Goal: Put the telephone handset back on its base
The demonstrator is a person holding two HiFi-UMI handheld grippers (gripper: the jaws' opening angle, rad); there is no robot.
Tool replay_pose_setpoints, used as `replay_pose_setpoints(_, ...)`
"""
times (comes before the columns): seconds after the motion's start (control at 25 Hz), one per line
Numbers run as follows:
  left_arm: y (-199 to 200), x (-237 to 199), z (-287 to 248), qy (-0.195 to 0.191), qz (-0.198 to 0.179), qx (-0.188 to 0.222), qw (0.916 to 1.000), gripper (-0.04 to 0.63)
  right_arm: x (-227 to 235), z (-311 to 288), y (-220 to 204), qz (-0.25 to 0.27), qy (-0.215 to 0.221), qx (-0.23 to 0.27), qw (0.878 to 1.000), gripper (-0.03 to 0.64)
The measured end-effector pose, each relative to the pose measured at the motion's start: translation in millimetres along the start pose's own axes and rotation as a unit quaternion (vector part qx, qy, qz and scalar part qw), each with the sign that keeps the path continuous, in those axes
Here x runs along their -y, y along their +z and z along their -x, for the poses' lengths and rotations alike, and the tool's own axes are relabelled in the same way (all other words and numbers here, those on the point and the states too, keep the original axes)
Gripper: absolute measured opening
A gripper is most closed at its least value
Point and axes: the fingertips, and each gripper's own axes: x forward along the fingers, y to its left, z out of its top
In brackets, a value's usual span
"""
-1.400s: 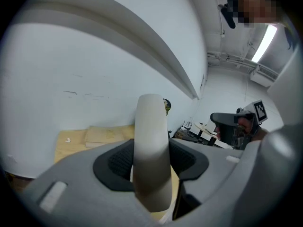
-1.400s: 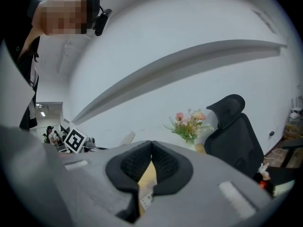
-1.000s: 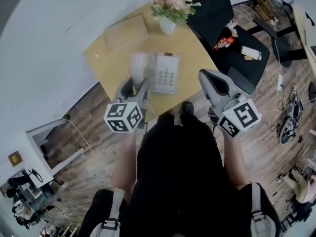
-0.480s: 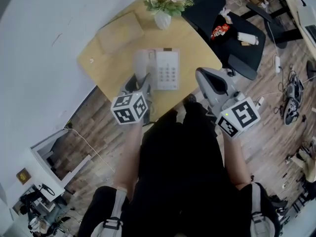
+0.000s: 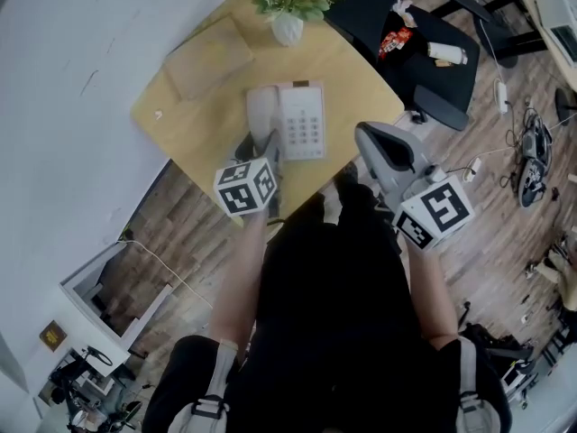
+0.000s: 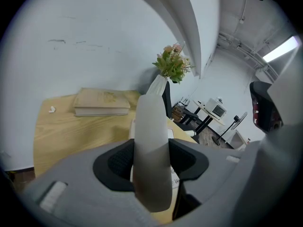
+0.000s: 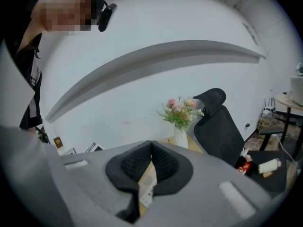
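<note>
My left gripper (image 5: 261, 144) is shut on the white telephone handset (image 5: 261, 114), which stands between its pads in the left gripper view (image 6: 151, 145). The handset hangs over the left side of the white keypad base (image 5: 304, 123) on the yellow table (image 5: 194, 124); whether it touches the base I cannot tell. In the left gripper view (image 6: 151, 162) the base is mostly hidden behind the handset. My right gripper (image 5: 373, 142) hovers off the table's near right edge, shut with nothing in it, its pads touching in the right gripper view (image 7: 151, 156).
A tan book (image 5: 208, 57) lies at the table's far left, also seen in the left gripper view (image 6: 102, 102). A white vase of flowers (image 5: 288, 27) stands at the far edge. A black office chair (image 5: 433, 57) with small items sits to the right. A white wall bounds the left side.
My left gripper has carried the handset forward over the table, closer to the base. The right gripper has hardly moved and stays shut.
</note>
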Motion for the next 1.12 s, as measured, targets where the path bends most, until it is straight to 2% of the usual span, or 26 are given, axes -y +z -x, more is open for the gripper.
replay_pose_setpoints(0.36, -22, -13, -31, 0.031, 0.002, -0.031, 0.999, 0.221, 7, 1, -7, -0.003, -0.008, -0.016, 1.0, 0.003)
replay_pose_setpoints(0.68, -31, -17, -48, 0.056, -0.012, -0.055, 0.9968, 0.221, 12, 4, -14, -0.012, -0.008, -0.024, 1.0, 0.003)
replay_pose_setpoints(1.12, -37, -21, -62, 0.081, -0.024, -0.062, 0.9945, 0.222, 20, 14, -20, -0.02, -0.019, -0.029, 0.999, 0.003)
